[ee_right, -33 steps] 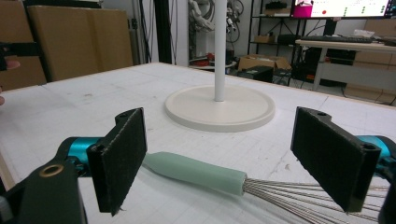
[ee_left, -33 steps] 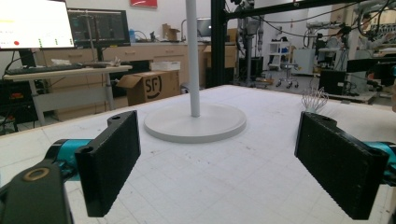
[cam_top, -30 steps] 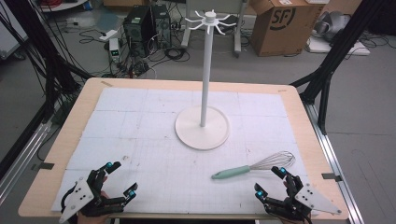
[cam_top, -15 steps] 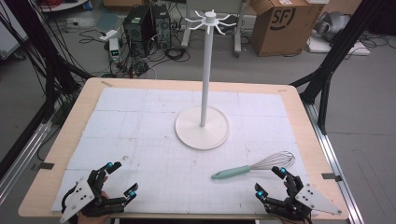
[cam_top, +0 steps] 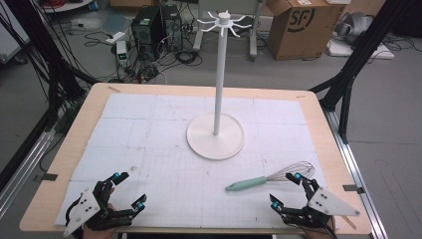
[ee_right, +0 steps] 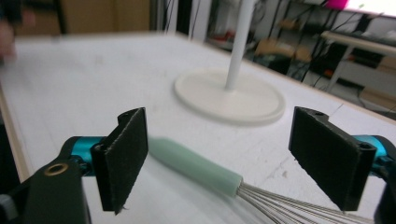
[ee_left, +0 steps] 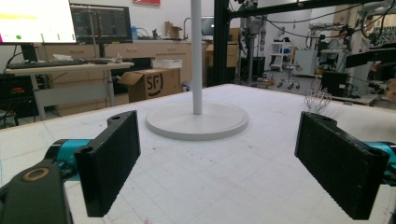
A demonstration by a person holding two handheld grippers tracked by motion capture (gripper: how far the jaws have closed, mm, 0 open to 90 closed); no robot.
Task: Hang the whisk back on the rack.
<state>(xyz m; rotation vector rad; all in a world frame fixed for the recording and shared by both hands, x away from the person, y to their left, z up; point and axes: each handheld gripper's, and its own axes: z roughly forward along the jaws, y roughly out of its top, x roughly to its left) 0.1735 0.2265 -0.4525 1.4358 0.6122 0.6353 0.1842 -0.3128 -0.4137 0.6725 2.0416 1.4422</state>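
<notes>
At the table's near left corner, the left gripper (cam_top: 127, 190) rests low with its jaws spread wide, nothing between them. Centre: a white hook stand (cam_top: 216, 135), round base on the white gridded mat (cam_top: 149, 149), its pole rising to a crown of hooks. Right of centre: a whisk (cam_top: 271, 179) lying flat, pale green handle pointing left, wire head right. Near right corner: the right gripper (cam_top: 287, 191), jaws wide apart; in the right gripper view the whisk handle (ee_right: 194, 163) lies between them, apparently untouched.
</notes>
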